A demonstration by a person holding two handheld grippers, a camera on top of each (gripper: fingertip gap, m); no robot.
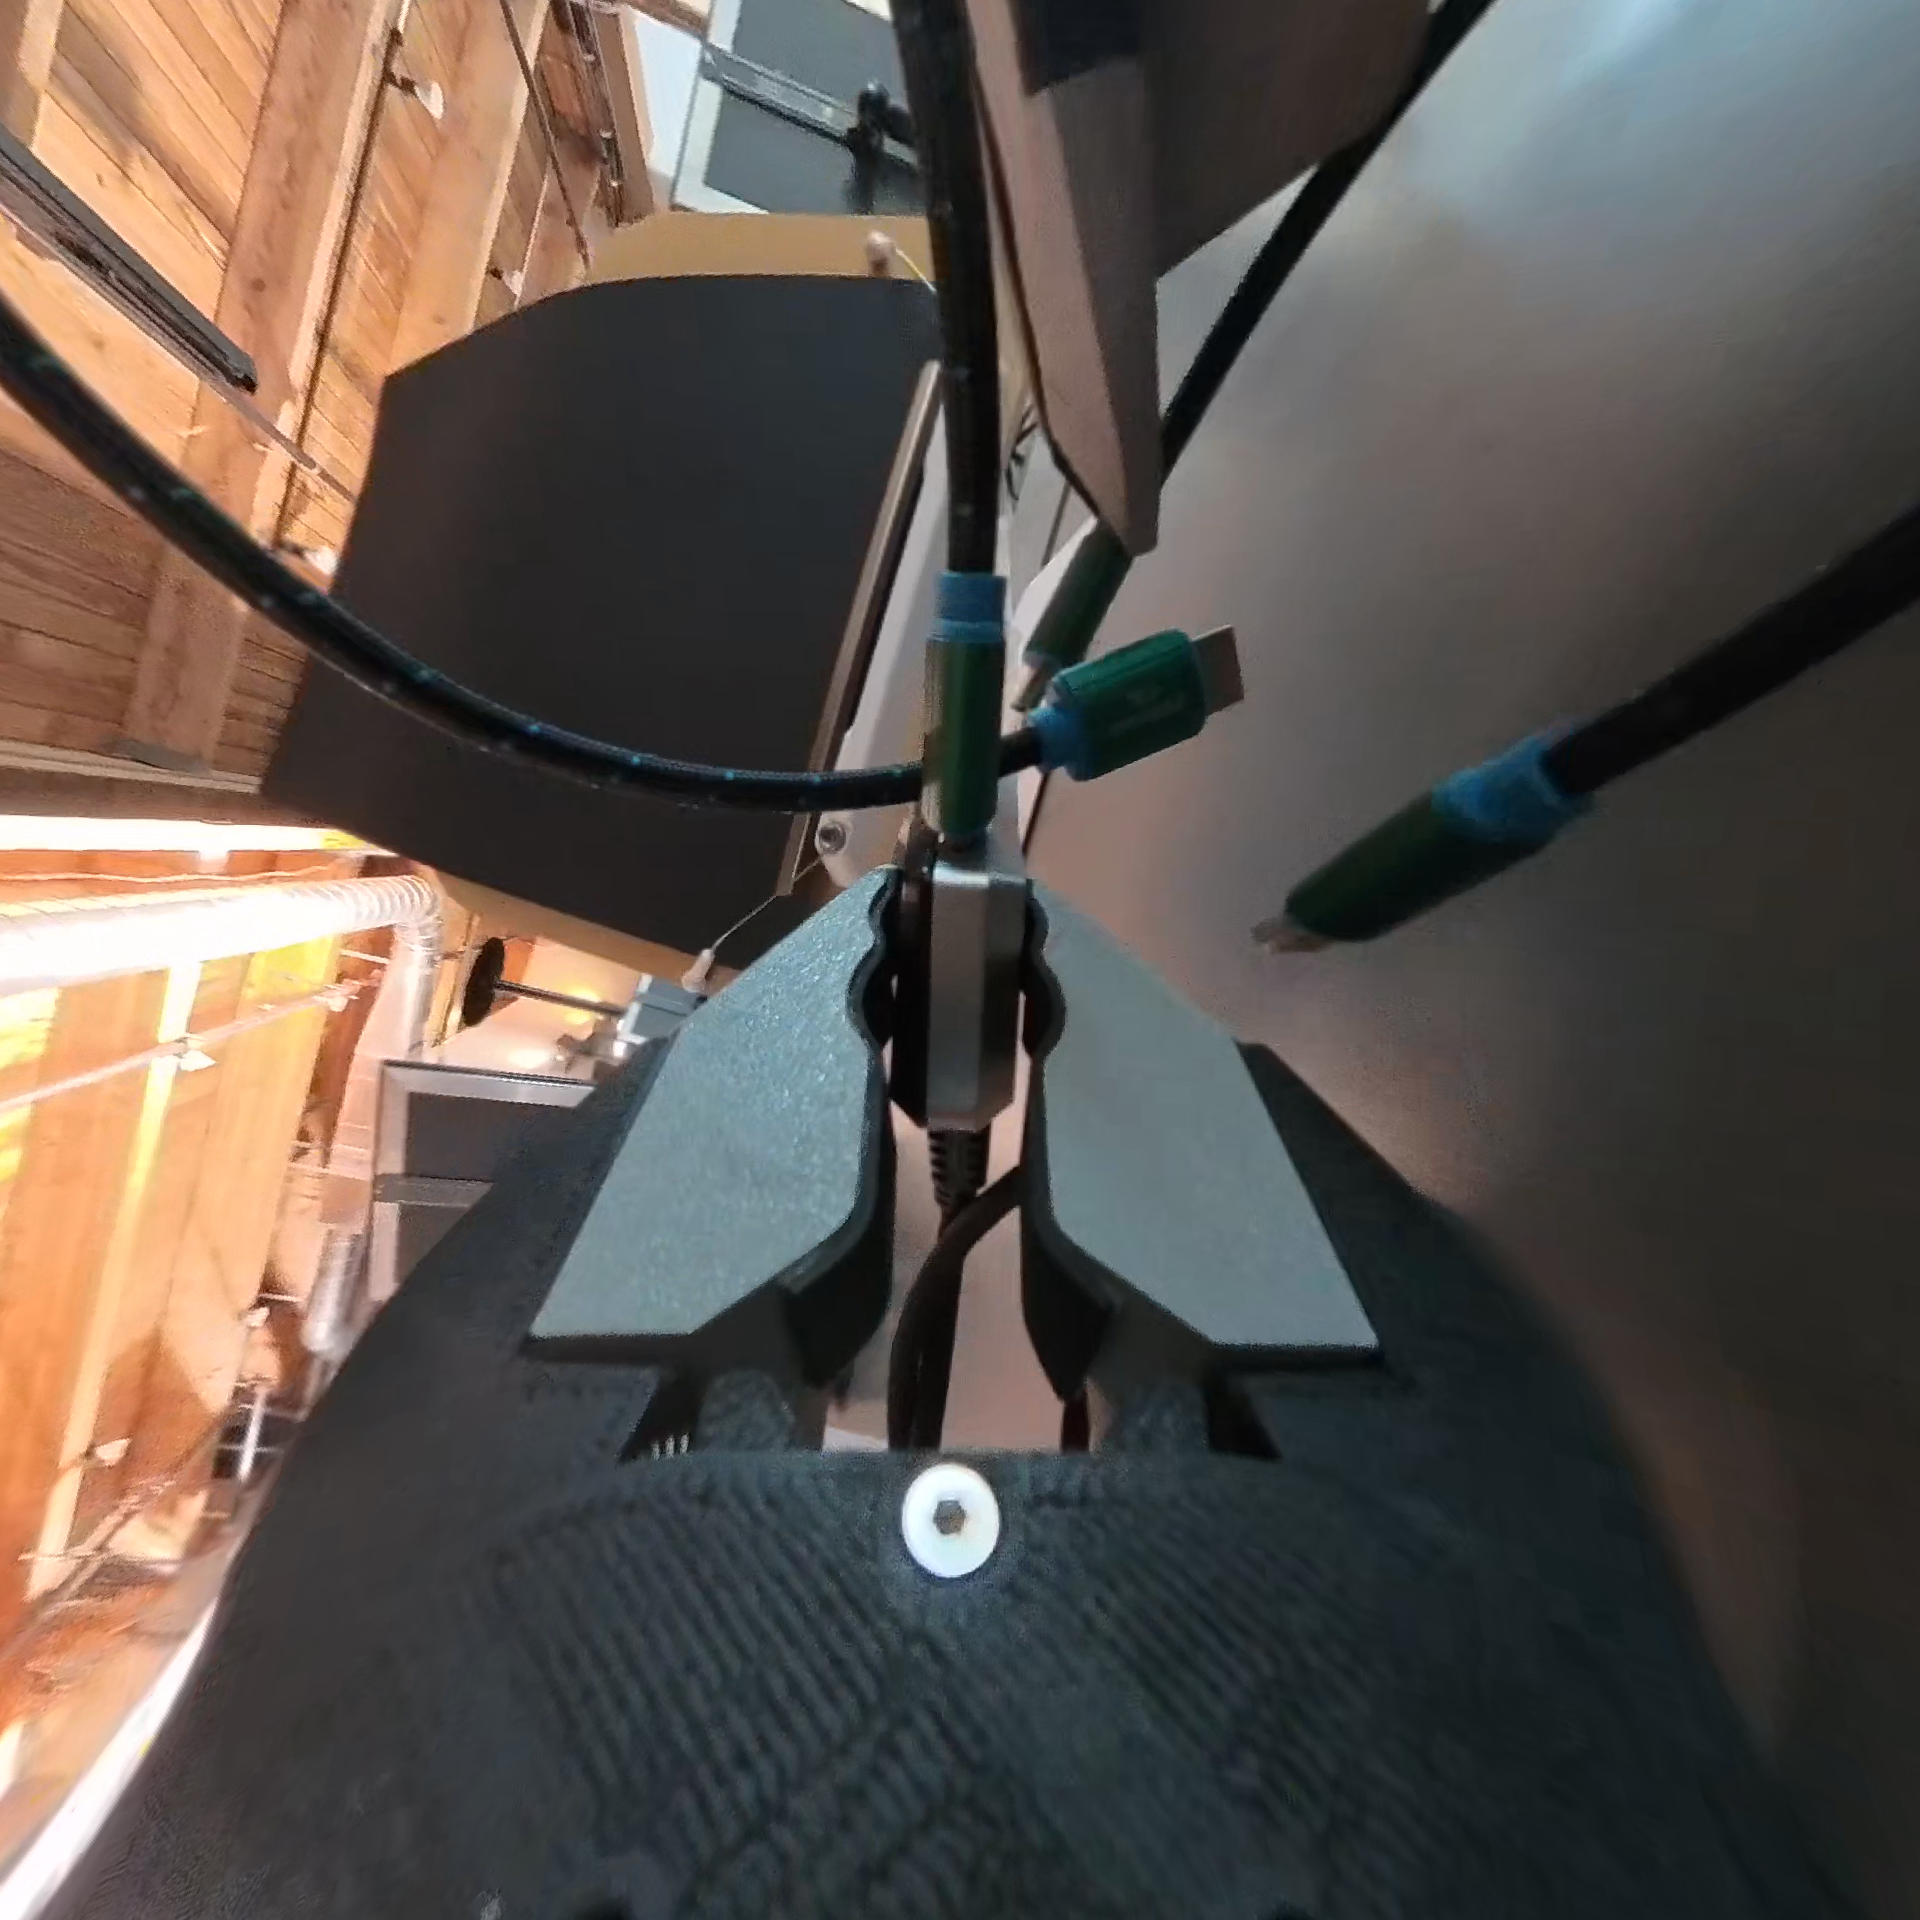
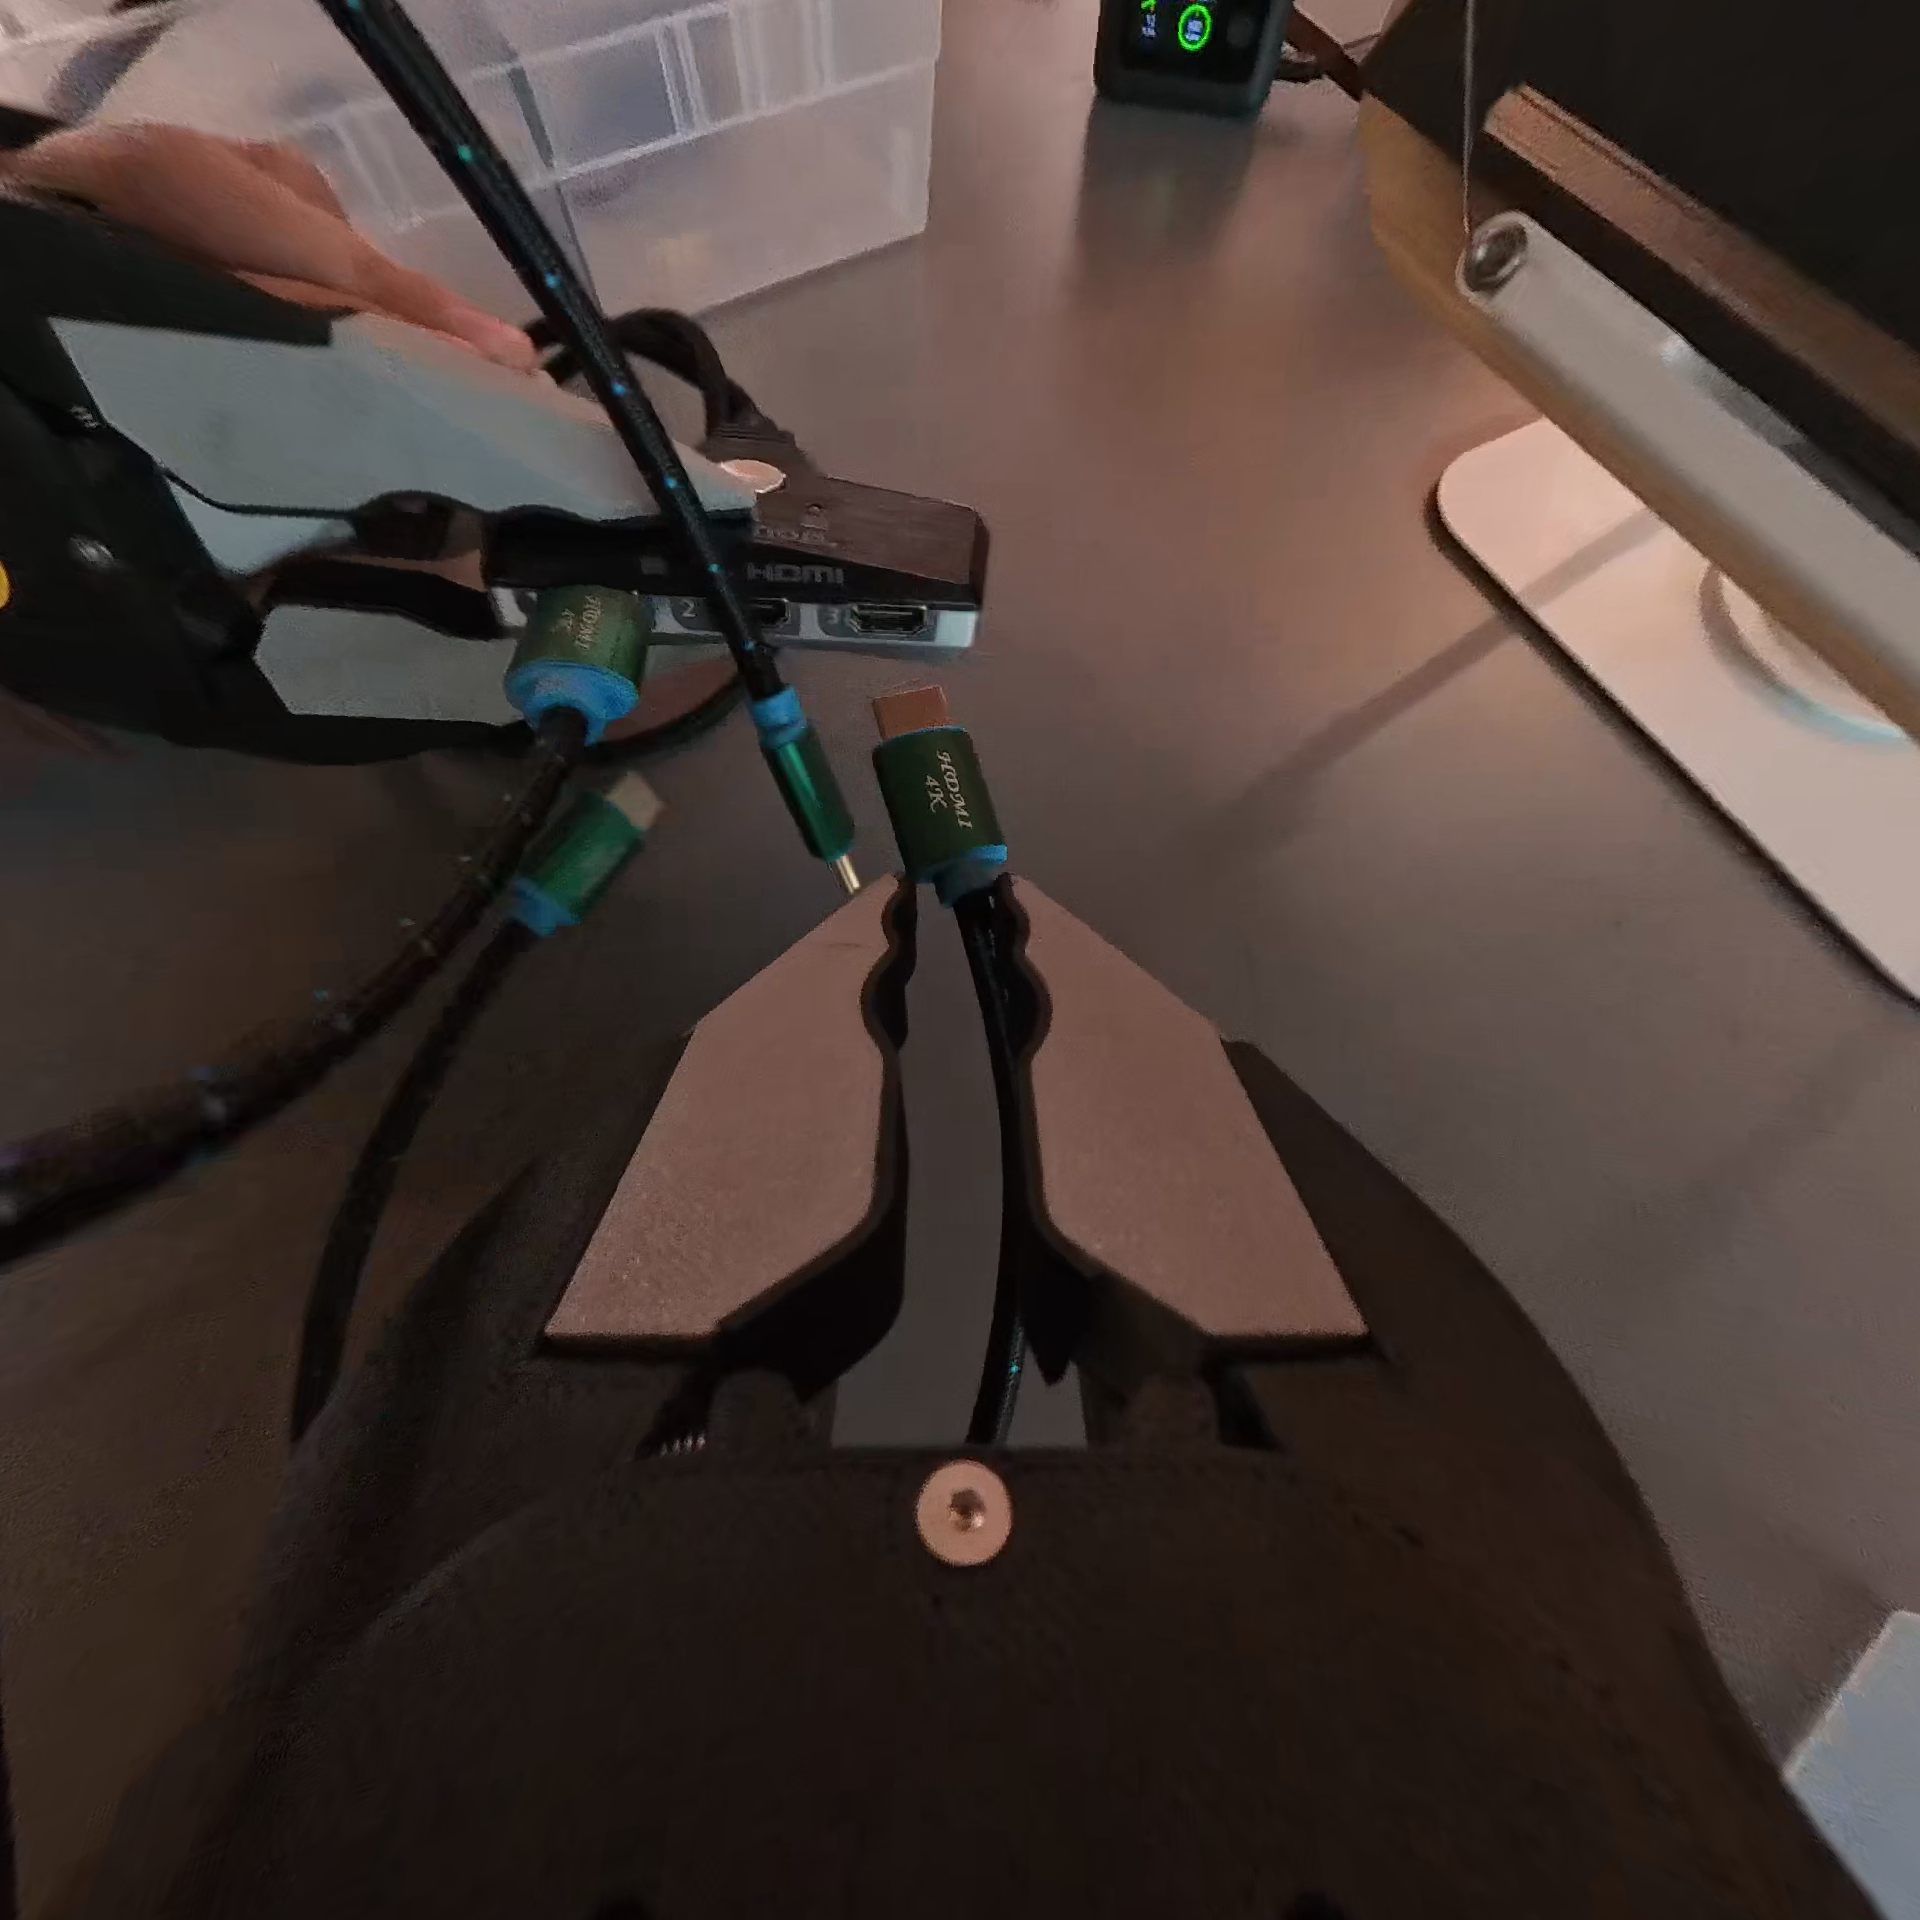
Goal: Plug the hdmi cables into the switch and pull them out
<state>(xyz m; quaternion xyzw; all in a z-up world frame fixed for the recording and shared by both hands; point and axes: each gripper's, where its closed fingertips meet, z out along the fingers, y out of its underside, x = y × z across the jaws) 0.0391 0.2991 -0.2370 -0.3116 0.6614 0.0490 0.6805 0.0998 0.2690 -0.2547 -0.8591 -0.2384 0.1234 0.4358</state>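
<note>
My left gripper [image 1: 961,883] is shut on the flat silver-and-black HDMI switch [image 1: 961,997], one finger on top and one beneath. The right wrist view shows the left gripper [image 2: 582,551] holding the switch [image 2: 883,540] just above the table. One green plug [image 2: 577,634] sits in the first port. My right gripper [image 2: 958,883] is shut on a black braided cable [image 2: 992,1039] just behind the blue collar of its green plug [image 2: 935,800]. The plug's tip points at the open third port [image 2: 888,620], a short way off. A second loose plug [image 2: 810,790] dangles tip-down beside it.
Another loose green plug [image 2: 592,842] lies low at the left by tangled cables. A monitor stand's pale base [image 2: 1662,665] is at the right. A clear plastic box [image 2: 727,135] and a small lit device [image 2: 1190,42] stand behind. A hand [image 2: 260,229] holds the left gripper. Left tips to right tips: about 8 centimetres.
</note>
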